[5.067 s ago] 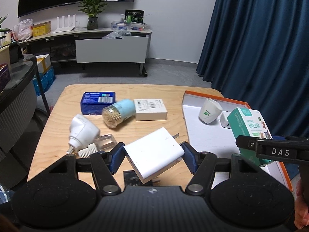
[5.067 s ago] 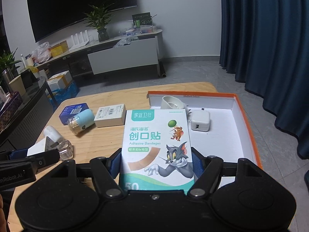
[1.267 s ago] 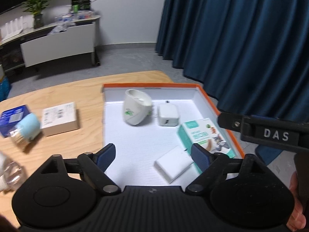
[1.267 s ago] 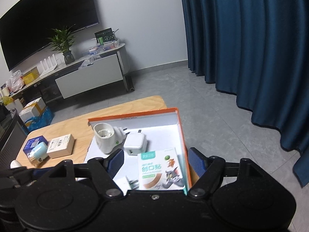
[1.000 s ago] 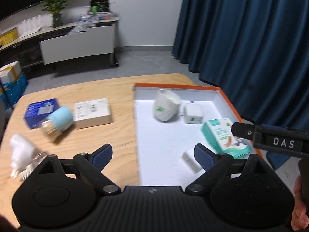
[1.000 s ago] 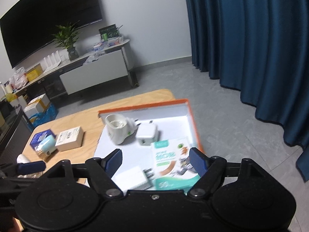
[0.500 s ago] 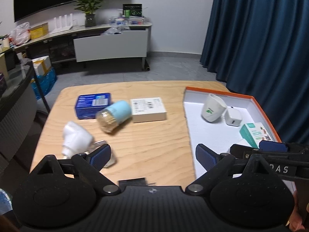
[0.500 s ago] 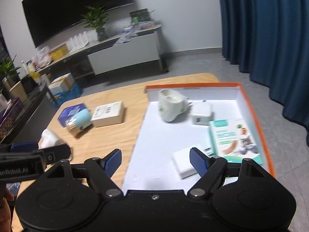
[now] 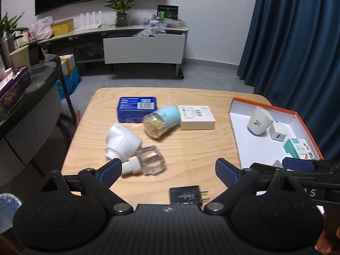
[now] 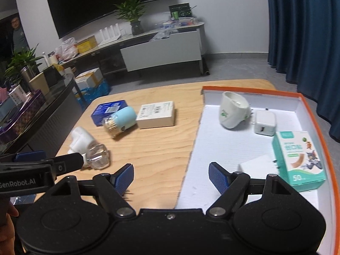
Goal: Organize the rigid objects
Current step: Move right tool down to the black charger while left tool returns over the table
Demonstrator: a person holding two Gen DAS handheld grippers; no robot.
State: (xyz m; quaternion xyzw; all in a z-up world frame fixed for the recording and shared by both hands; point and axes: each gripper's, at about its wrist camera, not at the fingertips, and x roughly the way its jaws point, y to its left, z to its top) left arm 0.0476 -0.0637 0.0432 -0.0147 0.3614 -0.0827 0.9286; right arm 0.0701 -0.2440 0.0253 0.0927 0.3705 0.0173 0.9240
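Observation:
My left gripper [image 9: 167, 170] is open and empty above the wooden table's near part. Ahead of it lie a white plug-in device with a clear bottle [image 9: 131, 148], a blue-capped toothpick jar [image 9: 161, 121], a blue tin [image 9: 137, 108], a white box [image 9: 196, 117] and a black plug adapter [image 9: 186, 195]. My right gripper [image 10: 171, 175] is open and empty over the edge of the orange-rimmed white tray [image 10: 250, 94]. The tray holds a white cup-shaped device [image 10: 232, 111], a small white charger [image 10: 264, 125], a bandage box [image 10: 298, 159] and a flat white charger [image 10: 258, 166].
The tray [image 9: 294, 111] sits at the table's right end, next to a dark blue curtain [image 9: 297, 42]. A dark curved counter [image 9: 27, 97] stands left of the table. A TV cabinet [image 9: 144, 48] stands against the far wall.
The left gripper has swung from the tray back over the loose items and come lower. The right gripper has moved left, from above the tray to its left edge. Both stay open.

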